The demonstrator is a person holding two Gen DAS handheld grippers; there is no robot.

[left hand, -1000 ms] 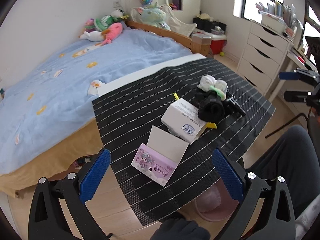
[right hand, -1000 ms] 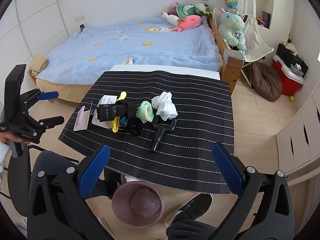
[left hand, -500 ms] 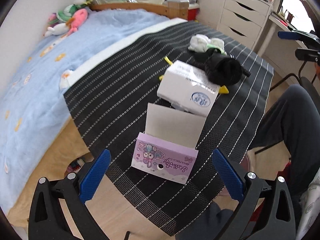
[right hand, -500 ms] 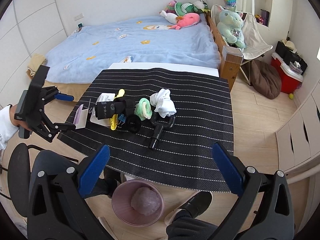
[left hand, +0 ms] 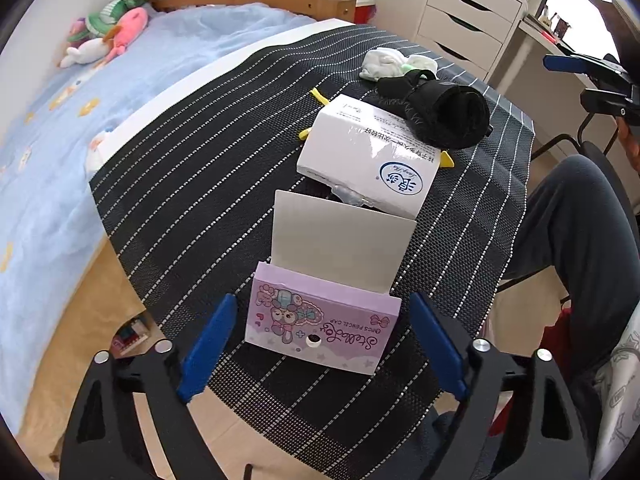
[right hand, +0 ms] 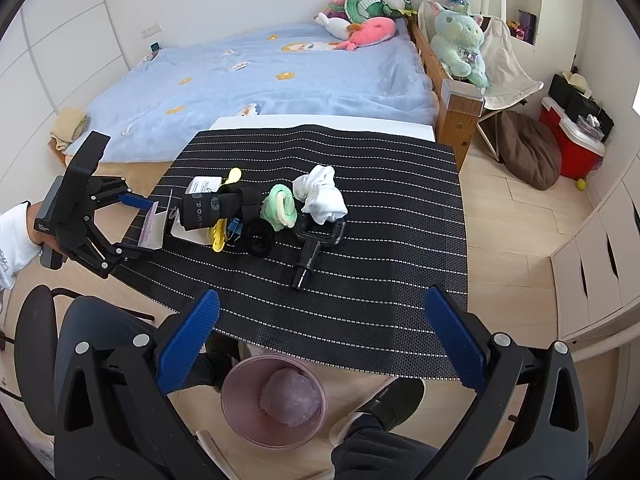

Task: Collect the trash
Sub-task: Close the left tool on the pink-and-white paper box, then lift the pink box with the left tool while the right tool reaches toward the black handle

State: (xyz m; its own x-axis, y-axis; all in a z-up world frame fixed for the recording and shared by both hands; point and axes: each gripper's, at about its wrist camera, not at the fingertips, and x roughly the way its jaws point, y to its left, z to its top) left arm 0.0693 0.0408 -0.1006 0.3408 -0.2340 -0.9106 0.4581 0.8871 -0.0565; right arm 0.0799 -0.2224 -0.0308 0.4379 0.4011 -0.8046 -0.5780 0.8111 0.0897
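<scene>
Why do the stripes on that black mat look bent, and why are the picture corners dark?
Left wrist view: the fisheye lens bows the striped mat outward and blacks out the corners; the window at upper right is washed out, while the purple box between the open left claw is sharp. Right wrist view: same curving of walls and mat, even daylight, soft shadows.

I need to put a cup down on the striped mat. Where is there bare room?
Bare striped mat spans the near edge and the right side beyond the massage gun. The left-centre is crowded: purple box, white box, socks.

Left view close; both share table [left hand: 192, 168].
</scene>
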